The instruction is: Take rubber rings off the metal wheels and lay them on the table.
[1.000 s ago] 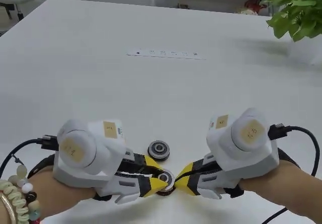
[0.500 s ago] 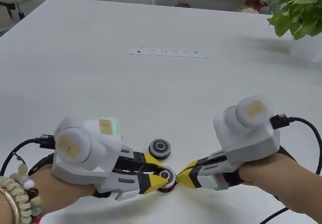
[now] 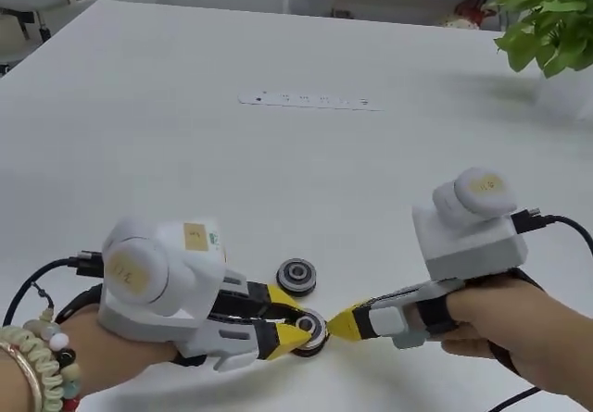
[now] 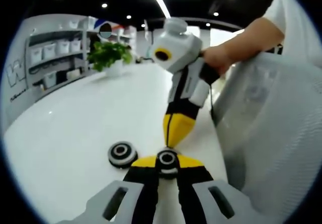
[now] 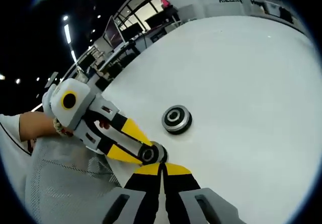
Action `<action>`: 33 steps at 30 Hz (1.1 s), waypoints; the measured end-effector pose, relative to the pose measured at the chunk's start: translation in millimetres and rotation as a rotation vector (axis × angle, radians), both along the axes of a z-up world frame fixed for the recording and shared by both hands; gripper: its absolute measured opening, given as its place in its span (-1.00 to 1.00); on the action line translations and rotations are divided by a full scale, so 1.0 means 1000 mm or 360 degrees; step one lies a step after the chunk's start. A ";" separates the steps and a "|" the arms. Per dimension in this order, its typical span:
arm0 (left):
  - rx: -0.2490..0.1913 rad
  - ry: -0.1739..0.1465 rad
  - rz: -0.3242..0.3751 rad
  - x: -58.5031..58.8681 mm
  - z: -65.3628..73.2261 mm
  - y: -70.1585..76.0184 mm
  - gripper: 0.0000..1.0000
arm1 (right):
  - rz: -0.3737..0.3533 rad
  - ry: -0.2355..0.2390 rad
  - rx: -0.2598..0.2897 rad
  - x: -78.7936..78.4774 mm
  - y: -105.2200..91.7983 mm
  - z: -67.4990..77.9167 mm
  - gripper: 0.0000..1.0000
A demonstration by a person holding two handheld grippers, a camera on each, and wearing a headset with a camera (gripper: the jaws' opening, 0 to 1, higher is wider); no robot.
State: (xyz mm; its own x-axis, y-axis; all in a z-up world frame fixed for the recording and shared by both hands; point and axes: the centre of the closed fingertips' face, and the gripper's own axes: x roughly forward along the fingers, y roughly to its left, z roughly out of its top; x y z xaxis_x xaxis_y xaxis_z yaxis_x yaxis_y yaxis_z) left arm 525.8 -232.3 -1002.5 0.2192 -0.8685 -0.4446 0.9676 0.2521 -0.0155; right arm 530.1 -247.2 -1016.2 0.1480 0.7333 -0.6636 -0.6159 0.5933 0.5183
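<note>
A small metal wheel with a black rubber ring sits low over the table, and my left gripper is shut on it. In the left gripper view the wheel lies between the yellow fingertips. My right gripper comes in from the right with its jaws shut, and its tips touch the wheel's rim. Whether they pinch the ring I cannot tell. A second wheel with its ring lies flat on the table just behind; it also appears in the gripper views.
The white table stretches far ahead. A white power strip lies across its middle. A green plant stands at the far right corner. Cables trail from both grippers near the front edge.
My right gripper has rolled onto its side and its hand has shifted right, with its tips staying at the wheel. The left gripper still holds the wheel in about the same place.
</note>
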 end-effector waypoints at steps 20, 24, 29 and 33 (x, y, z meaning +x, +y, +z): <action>0.0007 -0.0020 0.0007 0.000 0.000 0.000 -0.72 | -0.0141 0.0158 0.0143 -0.001 0.006 0.007 -1.00; 0.0009 -0.0023 0.0009 0.001 0.000 0.000 -0.72 | -0.0152 0.0176 0.0161 0.000 0.007 0.007 -1.00; 0.0007 -0.0026 0.0008 0.001 0.000 0.000 -0.72 | -0.0158 0.0196 0.0182 -0.001 0.008 0.009 -1.00; 0.0007 -0.0027 0.0006 0.000 0.000 -0.001 -0.72 | -0.0157 0.0210 0.0197 -0.002 0.009 0.009 -1.00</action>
State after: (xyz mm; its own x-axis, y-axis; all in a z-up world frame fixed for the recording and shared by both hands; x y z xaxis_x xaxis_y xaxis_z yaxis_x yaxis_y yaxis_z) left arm 526.3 -232.9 -1002.8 0.2300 -0.8658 -0.4443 0.9667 0.2558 0.0020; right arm 527.8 -237.9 -1007.2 0.1409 0.7967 -0.5877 -0.4799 0.5742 0.6633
